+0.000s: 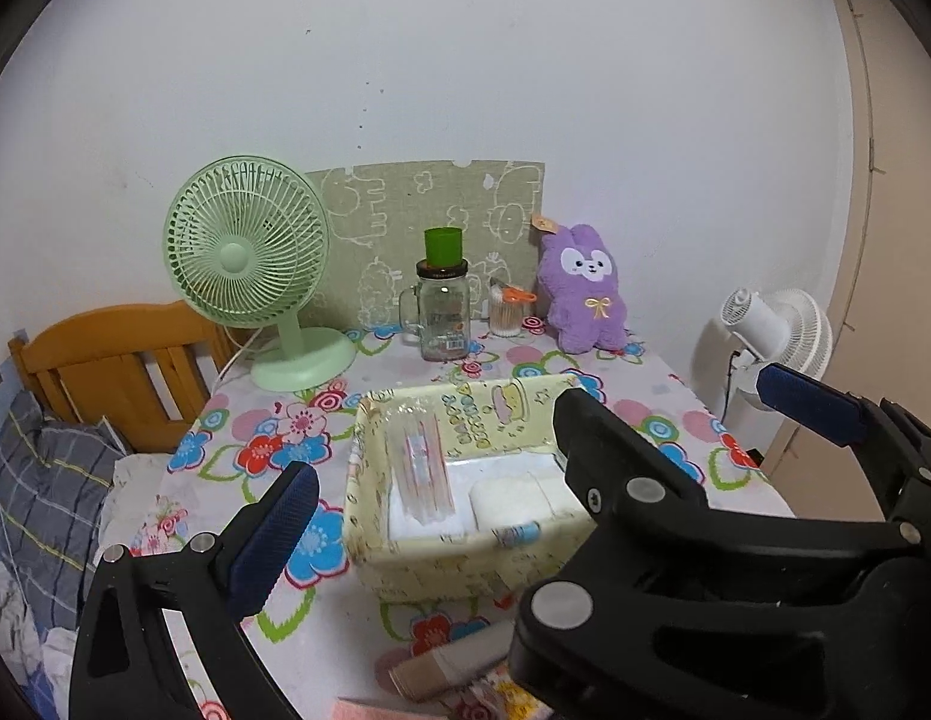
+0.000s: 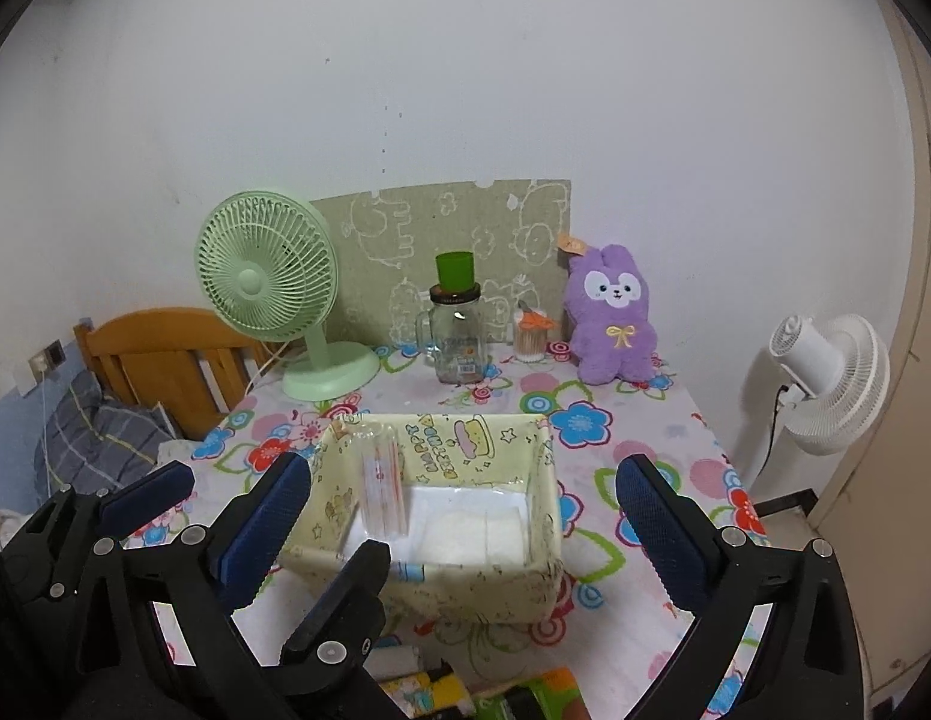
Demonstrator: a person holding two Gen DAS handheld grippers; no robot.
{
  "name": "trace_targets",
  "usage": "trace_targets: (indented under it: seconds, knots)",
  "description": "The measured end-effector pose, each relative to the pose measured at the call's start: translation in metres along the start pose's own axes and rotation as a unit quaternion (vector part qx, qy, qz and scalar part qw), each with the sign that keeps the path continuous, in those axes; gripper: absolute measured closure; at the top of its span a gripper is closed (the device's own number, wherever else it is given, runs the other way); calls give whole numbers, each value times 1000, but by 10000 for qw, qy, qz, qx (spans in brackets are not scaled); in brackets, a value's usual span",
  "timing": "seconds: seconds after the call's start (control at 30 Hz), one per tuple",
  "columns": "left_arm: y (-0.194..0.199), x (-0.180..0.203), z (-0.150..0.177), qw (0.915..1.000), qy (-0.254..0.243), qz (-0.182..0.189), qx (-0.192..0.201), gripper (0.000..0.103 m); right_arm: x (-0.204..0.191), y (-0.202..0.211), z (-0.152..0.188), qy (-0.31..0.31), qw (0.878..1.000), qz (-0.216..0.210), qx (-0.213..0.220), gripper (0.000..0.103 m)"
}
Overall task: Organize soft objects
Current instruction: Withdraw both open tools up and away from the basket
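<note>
Yellow fabric basket [image 2: 540,516] is sitting mid-worktop [image 2: 639,420], holding white folded cloths [image 2: 465,531] and a clear packet [image 2: 381,498]. Both the left hand-held gripper [image 1: 438,504] and right hand-held gripper [image 2: 465,516] are hovering near it, fingers apart (empty). Far behind are standing a purple plush rabbit [image 2: 612,315], glass jar [image 2: 459,339] and green fan [image 2: 267,282]. Basket print is reading "HAPPY BIRTHDAY".

Items at near table edge [image 2: 465,690], cut off, unidentifiable.
</note>
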State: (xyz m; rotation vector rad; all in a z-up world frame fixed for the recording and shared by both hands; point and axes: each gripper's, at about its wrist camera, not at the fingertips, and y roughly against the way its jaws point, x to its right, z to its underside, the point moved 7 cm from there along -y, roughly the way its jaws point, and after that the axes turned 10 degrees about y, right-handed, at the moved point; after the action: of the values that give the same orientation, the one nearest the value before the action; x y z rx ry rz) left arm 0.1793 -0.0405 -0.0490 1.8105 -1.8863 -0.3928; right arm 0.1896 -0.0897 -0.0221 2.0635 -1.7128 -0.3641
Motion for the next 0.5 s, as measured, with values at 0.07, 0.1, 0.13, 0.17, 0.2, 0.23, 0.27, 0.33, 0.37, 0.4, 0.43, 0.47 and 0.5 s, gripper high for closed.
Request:
trace_targets:
  seconds: [0.07, 0.1, 0.13, 0.17, 0.2, 0.23, 0.27, 0.33, 0.37, 0.4, 0.43, 0.47, 0.5]
  knots:
    - [6, 1, 5, 10000, 3, 22, 7, 0, -1, 8, 3, 12, 10000, 37, 10, 0]
    - [9, 2, 7, 10000, 2, 30, 10, 0, -1, 12, 6, 5, 10000, 75, 11, 0]
    - [11, 3, 8, 10000, 4, 44, 14, 0, 0, 15, 7, 0, 10000, 95, 13, 0]
    - [14, 3, 11, 10000, 1, 54, 16, 0, -1, 20, 10, 3, 9999, 104, 25, 0]
    - [17, 4, 13, 10000, -4, 60, 12, 0, -1, 23, 11, 2, 9999, 102, 29, 0]
    - [19, 5, 15, 10000, -4, 74, 12, 0, -2, 26, 13, -7, 9999, 106, 25, 0]
    - [22, 5, 17, 10000, 4, 84, 20, 0, -2, 28, 15, -8, 9999, 110, 28, 0]
    - [26, 5, 21, 9999, 22, 112, 25, 0, -4, 34, 19, 6, 9999, 133, 41, 0]
    - [28, 5, 23, 9999, 36, 130, 25, 0, -4, 36, 20, 15, 9999, 144, 47, 0]
    - [30, 5, 26, 9999, 52, 154, 21, 0, -5, 39, 22, 25, 9999, 147, 56, 0]
    - [32, 6, 27, 9998, 57, 172, 15, 0, -5, 41, 24, 29, 9999, 136, 58, 0]
    - [34, 6, 30, 9998, 51, 187, 13, 0, -6, 43, 25, 24, 9999, 125, 58, 0]
    - [36, 7, 32, 9998, 40, 193, 24, 0, -6, 45, 27, 13, 9999, 110, 57, 0]
